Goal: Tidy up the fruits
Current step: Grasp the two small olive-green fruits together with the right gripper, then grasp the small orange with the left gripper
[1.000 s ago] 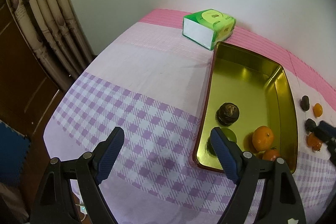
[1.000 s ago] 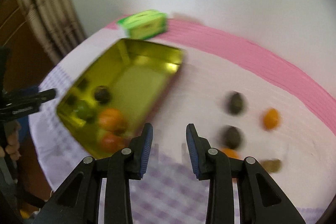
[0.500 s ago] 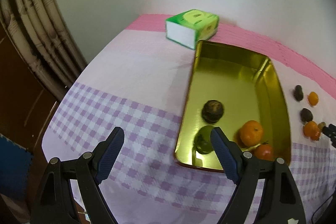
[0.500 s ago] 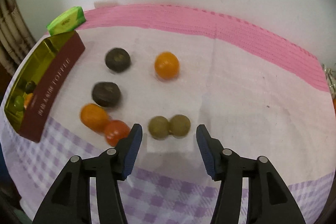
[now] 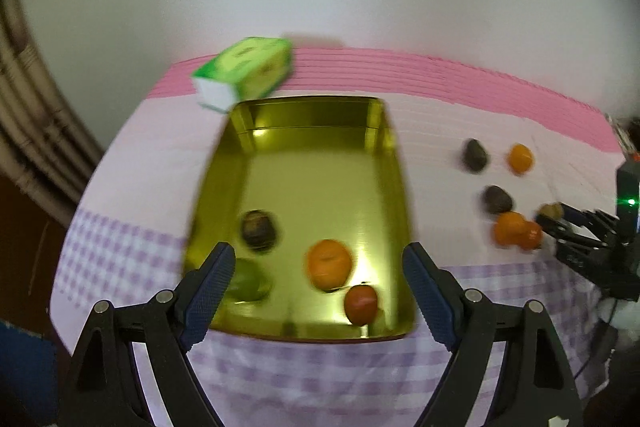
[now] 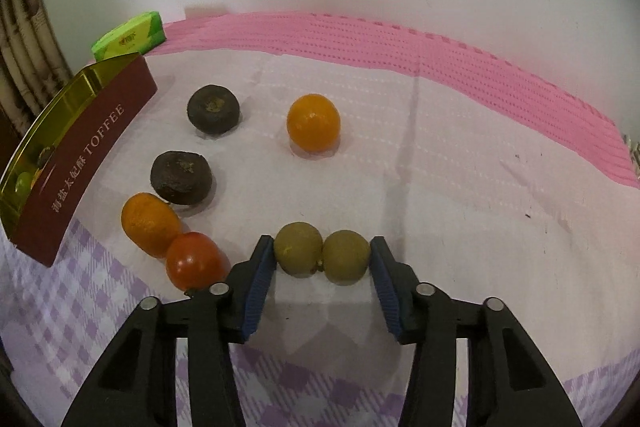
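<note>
1. The left wrist view is motion-blurred; fruit outlines in it are soft and the kinds are hard to tell
2. Left gripper [image 5: 316,291]: jaws spread wide, nothing between the pads, above the near end of the gold tin [image 5: 312,163]
3. Inside the tin: a dark fruit [image 5: 259,230], a green fruit [image 5: 249,281] partly hidden by the left jaw, an orange [image 5: 329,263] and a red fruit [image 5: 361,304]
4. A green tissue box [image 5: 248,73] sits at the tin's far left corner on the tabletop [image 6: 460,187]
5. In the right wrist view the tin shows only its red side wall marked TOFFEE; its contents are mostly hidden
6. Loose fruit beside the tin: two dark fruits [image 6: 181,178], an orange fruit [image 6: 150,224] touching a red tomato [image 6: 194,260], and a separate orange fruit [image 6: 313,123]
7. Right gripper [image 6: 322,259]: jaws have just been closing around the two joined green fruits [image 6: 323,258]; the pads sit against both outer sides; a firm grasp cannot be confirmed
</note>
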{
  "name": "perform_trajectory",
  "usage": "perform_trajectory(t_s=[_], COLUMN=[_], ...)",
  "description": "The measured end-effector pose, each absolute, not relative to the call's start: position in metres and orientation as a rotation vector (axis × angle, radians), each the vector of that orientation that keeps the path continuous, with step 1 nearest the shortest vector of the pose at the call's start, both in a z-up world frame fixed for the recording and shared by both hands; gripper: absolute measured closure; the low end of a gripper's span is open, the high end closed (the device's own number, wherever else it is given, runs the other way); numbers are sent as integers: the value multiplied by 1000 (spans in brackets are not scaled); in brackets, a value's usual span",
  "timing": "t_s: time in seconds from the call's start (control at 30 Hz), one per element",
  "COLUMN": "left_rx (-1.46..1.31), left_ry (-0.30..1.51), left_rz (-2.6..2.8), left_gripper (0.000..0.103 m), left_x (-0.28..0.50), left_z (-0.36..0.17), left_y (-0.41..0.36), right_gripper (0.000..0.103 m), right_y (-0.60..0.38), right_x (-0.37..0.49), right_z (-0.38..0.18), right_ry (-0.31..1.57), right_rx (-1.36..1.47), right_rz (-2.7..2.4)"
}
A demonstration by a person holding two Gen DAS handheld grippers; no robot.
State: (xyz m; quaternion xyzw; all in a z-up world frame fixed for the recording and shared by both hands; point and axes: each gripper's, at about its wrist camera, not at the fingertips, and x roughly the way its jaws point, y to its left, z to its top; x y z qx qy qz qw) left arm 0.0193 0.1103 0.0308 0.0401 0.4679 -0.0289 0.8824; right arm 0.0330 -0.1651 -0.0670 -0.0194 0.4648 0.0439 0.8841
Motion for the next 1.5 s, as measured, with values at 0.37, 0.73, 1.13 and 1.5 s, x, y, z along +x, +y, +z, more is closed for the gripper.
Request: perform_trajectory(t_s=[0.37,0.73,1.13,1.5], left_rx=[134,113,40,37], left_ry=[1033,1083,1123,1124], left_rz=[-260,-305,-361,-406], left_gripper=[20,24,45,58], left_x=[29,44,67,65], left_z=[-1,-25,-40,-40], left_y=[16,-24,-42,-32], right_gripper=[54,54,54,54], right_y=[-204,-243,-244,-244], right_x=[33,28,28,28], right_z=[-69,-72,-71,-71], right_ry=[931,894,893,893], right_rx=[-14,17,18,18], right_rz=[10,-45,-45,-45])
